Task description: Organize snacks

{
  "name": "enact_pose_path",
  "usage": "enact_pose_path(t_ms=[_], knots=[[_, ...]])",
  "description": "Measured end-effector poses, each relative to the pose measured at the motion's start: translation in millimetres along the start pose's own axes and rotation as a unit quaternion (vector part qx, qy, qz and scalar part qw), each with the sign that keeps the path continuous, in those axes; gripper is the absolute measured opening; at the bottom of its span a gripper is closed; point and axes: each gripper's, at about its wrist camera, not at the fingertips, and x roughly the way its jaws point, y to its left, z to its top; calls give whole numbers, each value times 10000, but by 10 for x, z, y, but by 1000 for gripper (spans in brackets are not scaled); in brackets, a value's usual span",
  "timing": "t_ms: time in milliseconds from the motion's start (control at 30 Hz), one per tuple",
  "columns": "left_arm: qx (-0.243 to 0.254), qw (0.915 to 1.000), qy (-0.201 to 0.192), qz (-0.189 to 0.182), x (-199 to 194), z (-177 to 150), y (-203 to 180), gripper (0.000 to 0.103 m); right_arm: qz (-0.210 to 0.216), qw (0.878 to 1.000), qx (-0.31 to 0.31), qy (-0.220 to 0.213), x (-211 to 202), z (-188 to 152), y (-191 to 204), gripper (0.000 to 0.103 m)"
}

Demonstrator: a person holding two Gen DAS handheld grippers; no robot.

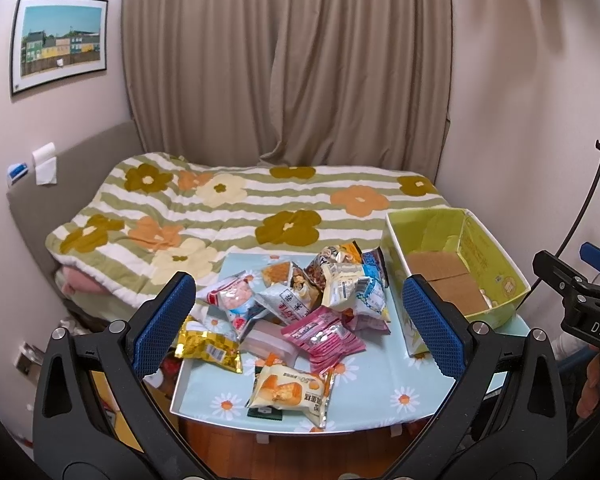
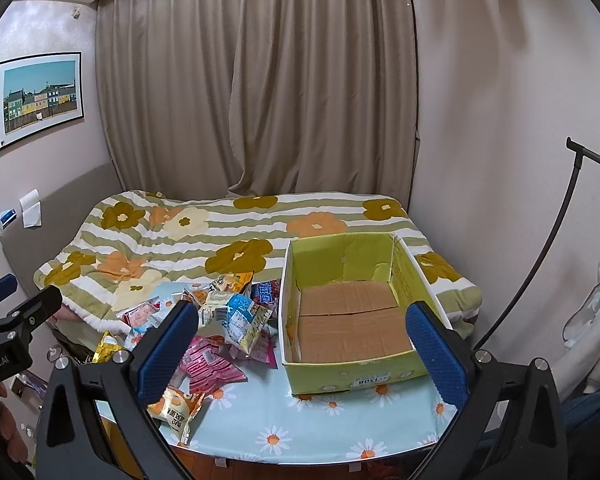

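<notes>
The snack packets (image 1: 296, 312) lie in a loose heap on the left half of the counter (image 1: 380, 396), which wears a pale blue daisy cloth. One green cardboard box (image 2: 352, 312) stands just beside the heap on the right, open at the top and empty, its brown floor bare.

The left hand-held gripper (image 1: 296, 320) hovers above the near edge of the counter with its blue pads spread wide and nothing between them. The heap lies straight ahead of it and a little below, so this is the nearer hand for a first pick. Closest to it is a cream bun packet (image 1: 288, 392), lying apart from the pile at the near edge with its long axis across the view, roughly in line with the gap between the pads.

The right hand-held gripper (image 2: 302, 344) is likewise spread wide and holds nothing. It faces the box, with the heap off to its left.

By count: two grippers, one box, and about ten packets, though the overlaps hide the exact number. One is gold (image 1: 208, 348), one pink (image 1: 324, 336), one blue and white (image 2: 240, 316).

No packet is in the box yet, so the sorting looks not yet begun.
</notes>
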Motion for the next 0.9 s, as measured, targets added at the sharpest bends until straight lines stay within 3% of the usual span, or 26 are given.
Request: enact_pose_path(t_ms=[900], knots=[[-24,9999,93,-62,-10,-2,-46,102,22,10000,20,6,-5,-14,17,103]])
